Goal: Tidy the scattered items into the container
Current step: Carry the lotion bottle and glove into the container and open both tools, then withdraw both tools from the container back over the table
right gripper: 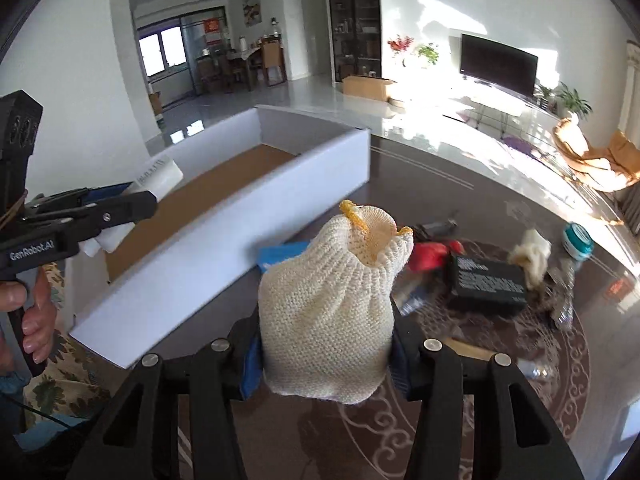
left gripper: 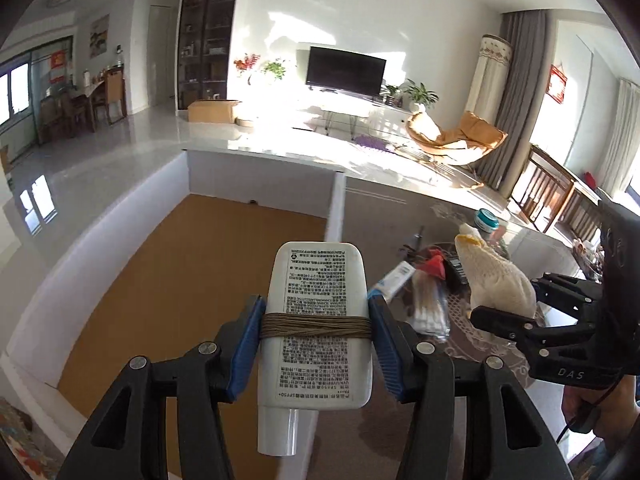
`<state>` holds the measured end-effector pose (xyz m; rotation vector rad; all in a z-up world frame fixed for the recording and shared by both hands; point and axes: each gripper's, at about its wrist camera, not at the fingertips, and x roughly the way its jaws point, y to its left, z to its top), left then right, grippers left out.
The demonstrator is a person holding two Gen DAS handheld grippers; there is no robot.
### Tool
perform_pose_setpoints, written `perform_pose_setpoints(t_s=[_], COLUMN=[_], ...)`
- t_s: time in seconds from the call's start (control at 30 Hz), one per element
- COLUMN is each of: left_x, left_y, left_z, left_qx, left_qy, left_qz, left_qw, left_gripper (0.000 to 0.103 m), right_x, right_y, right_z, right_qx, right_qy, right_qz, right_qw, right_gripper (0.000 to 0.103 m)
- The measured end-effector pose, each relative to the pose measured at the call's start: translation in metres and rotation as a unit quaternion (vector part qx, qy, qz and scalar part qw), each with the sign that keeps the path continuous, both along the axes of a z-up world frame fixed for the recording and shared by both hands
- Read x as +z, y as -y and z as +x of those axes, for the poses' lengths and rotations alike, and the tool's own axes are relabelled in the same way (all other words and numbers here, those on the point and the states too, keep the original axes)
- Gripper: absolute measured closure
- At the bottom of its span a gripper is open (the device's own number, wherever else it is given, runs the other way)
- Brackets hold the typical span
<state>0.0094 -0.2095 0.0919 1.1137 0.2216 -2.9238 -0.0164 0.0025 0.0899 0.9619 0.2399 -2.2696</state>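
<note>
The left gripper point(left gripper: 316, 332) points downward, its jaws clamped on the sides of a white tube point(left gripper: 318, 320). The right gripper point(right gripper: 326, 352) tilts down likewise, jaws squeezing a knitted glove point(right gripper: 332, 304). Fingers point(right gripper: 34, 312) wrap the left handle.

The open box point(right gripper: 224, 216) stands on the table point(right gripper: 460, 184), left of the scattered items. The left gripper point(left gripper: 316, 320) holds a tube point(left gripper: 318, 320) over the box floor. The right gripper point(right gripper: 326, 344) holds a knitted glove point(right gripper: 328, 308) above the table, near the box's right wall. Farther right lie a flat box point(right gripper: 486, 284), a jar point(right gripper: 578, 240) and what may be a second glove point(right gripper: 532, 252).
</note>
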Motion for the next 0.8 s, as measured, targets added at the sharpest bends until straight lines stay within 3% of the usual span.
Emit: perform_pose_setpoints(t_s=[0.17,0.33,0.47,0.53,0.57,0.6,0.63,0.67,0.8], left_x=[-0.025,-0.053,-0.067,-0.073,-0.074,-0.075,-0.074,-0.073,-0.07], left_y=[0.078,0.111,0.122,0.128,0.13,0.13,0.13,0.128,0.118], left_z=[-0.008,-0.025,-0.037,-0.039,-0.038,-0.037,-0.036,-0.035,-0.032], left_qx=[0.073,0.099,0.103,0.108,0.109,0.109,0.107,0.103,0.082], left_qy=[0.042,0.086,0.116,0.132,0.133,0.131,0.13,0.127,0.128], left_qz=[0.006,0.0,-0.001,0.012,0.019,0.021,0.019,0.017,-0.013], left_qw=[0.9964,0.9914,0.9879,0.9853,0.985,0.9851,0.9856,0.9864,0.9883], left_gripper=[0.05,0.05,0.05,0.05,0.047,0.043,0.03,0.021,0.018], right_x=[0.016,-0.015,-0.045,-0.059,-0.069,-0.075,-0.078,-0.079,-0.077], right_y=[0.129,0.215,0.246,0.257,0.26,0.261,0.263,0.263,0.26], right_z=[-0.028,-0.048,-0.06,-0.063,-0.068,-0.069,-0.068,-0.066,-0.056], right_qx=[0.118,0.154,0.158,0.159,0.155,0.15,0.147,0.149,0.157], right_qy=[0.013,0.035,0.052,0.06,0.063,0.058,0.046,0.033,0.013], right_qz=[-0.002,0.041,0.063,0.087,0.104,0.118,0.128,0.134,0.14], right_qw=[0.993,0.987,0.984,0.982,0.98,0.98,0.98,0.979,0.978], right_gripper=[0.052,0.052,0.052,0.044,0.031,0.024,0.013,0.011,0.01])
